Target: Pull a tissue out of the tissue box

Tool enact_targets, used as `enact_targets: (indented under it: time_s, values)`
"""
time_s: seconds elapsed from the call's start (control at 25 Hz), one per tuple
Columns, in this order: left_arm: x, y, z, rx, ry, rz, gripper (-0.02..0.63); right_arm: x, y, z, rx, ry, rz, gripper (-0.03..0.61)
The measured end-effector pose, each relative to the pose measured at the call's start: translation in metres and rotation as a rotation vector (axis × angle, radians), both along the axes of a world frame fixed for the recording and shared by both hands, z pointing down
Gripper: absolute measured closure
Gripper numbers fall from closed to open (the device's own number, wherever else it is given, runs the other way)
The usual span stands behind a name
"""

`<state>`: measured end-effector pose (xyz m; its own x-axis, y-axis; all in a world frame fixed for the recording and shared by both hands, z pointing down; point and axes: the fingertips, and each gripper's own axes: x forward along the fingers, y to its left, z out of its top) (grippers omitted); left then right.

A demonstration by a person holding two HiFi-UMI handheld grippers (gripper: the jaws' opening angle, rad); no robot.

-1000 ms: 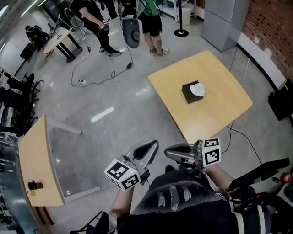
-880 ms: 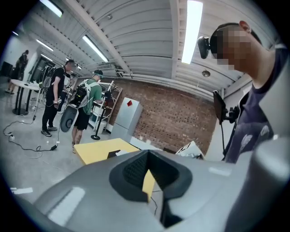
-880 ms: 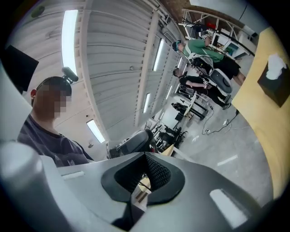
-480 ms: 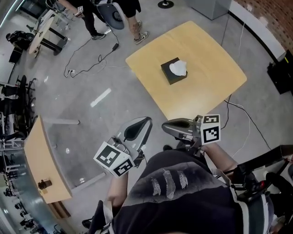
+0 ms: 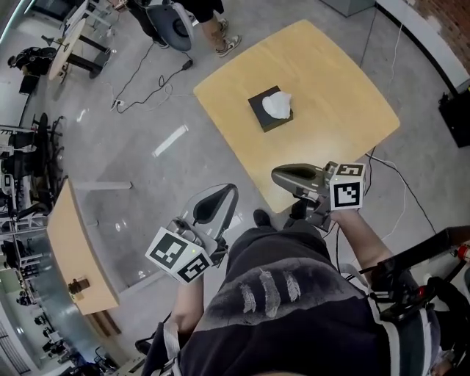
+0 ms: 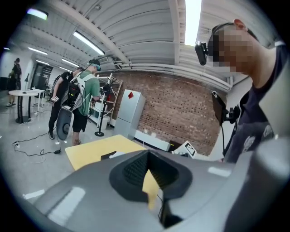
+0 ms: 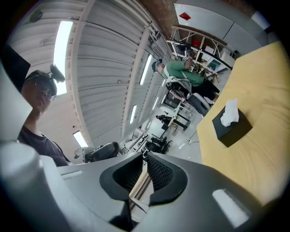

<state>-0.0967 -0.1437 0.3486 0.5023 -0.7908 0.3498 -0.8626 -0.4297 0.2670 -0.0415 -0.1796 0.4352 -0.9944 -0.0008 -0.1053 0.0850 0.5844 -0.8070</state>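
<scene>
A black tissue box sits near the middle of a light wood table, with a white tissue sticking up from its top. Both grippers are held well short of it, in front of my body. My right gripper reaches just over the table's near corner; its jaws are almost together and parting slightly, with nothing between them. My left gripper hangs over the floor to the left, shut and empty. The right gripper view shows the box and tissue far ahead of that gripper.
A second wood table stands at the left. People stand beyond the far side, with cables on the floor near them. Another cable runs by the table's right edge. A grey cabinet stands against a brick wall.
The table and box have drawn nearer in the head view. Both grippers moved forward; the right one now reaches the table's near corner.
</scene>
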Motion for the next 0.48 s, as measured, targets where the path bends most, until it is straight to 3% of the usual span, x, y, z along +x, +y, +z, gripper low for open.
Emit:
enact_targets:
  time_s: [0.24, 0.48]
  values:
    - [0.006, -0.013, 0.003, 0.032, -0.010, 0.047, 0.612, 0.017, -0.034, 0.018, 0.029, 0.081, 0.136, 0.449]
    - [0.014, -0.037, 0.010, 0.032, -0.002, 0.123, 0.612, 0.042, -0.084, 0.031, 0.051, 0.189, 0.265, 0.403]
